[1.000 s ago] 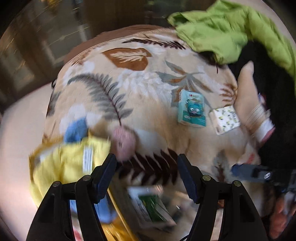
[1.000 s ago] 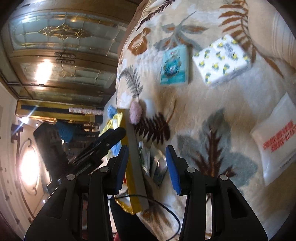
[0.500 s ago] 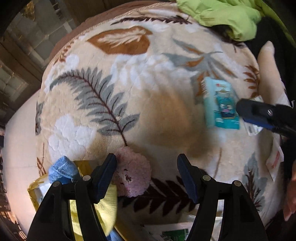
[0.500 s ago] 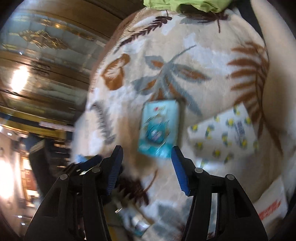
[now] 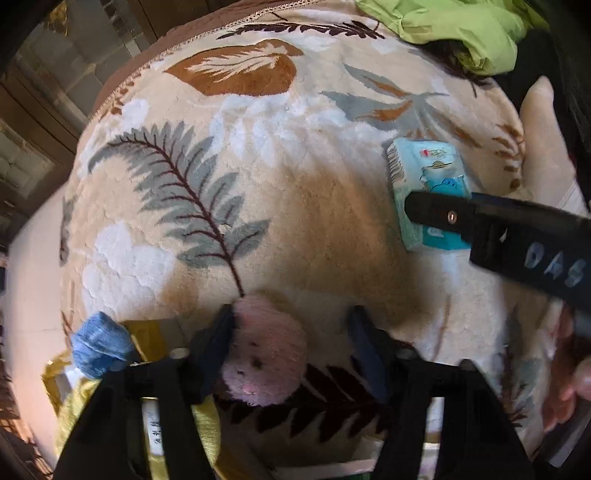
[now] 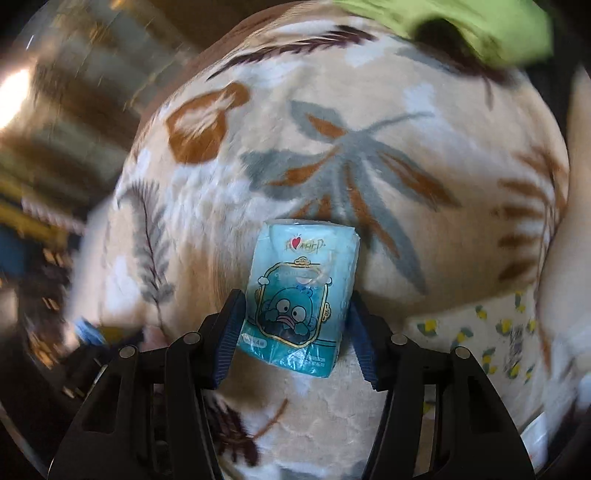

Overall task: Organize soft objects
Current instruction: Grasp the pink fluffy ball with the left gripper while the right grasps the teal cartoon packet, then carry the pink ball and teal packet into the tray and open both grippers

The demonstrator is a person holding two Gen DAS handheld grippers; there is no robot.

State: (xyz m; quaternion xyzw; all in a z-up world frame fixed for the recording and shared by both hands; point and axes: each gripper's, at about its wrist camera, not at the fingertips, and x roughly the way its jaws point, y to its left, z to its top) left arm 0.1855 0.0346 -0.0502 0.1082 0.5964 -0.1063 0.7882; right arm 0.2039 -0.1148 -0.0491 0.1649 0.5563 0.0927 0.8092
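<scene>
A pink plush toy lies on the leaf-patterned blanket, between the open jaws of my left gripper and against the left finger. A blue tissue pack with a cartoon face lies on the blanket between the open jaws of my right gripper; the jaws stand on either side of it. The same pack shows in the left wrist view, partly covered by the right gripper's arm.
A yellow bag with a blue cloth roll sits at the lower left. A white tissue pack with yellow prints lies to the right. A green garment lies at the blanket's far edge.
My left gripper moved forward so the pink plush now sits between its jaws. My right gripper swung over to the blue tissue pack and now straddles it.
</scene>
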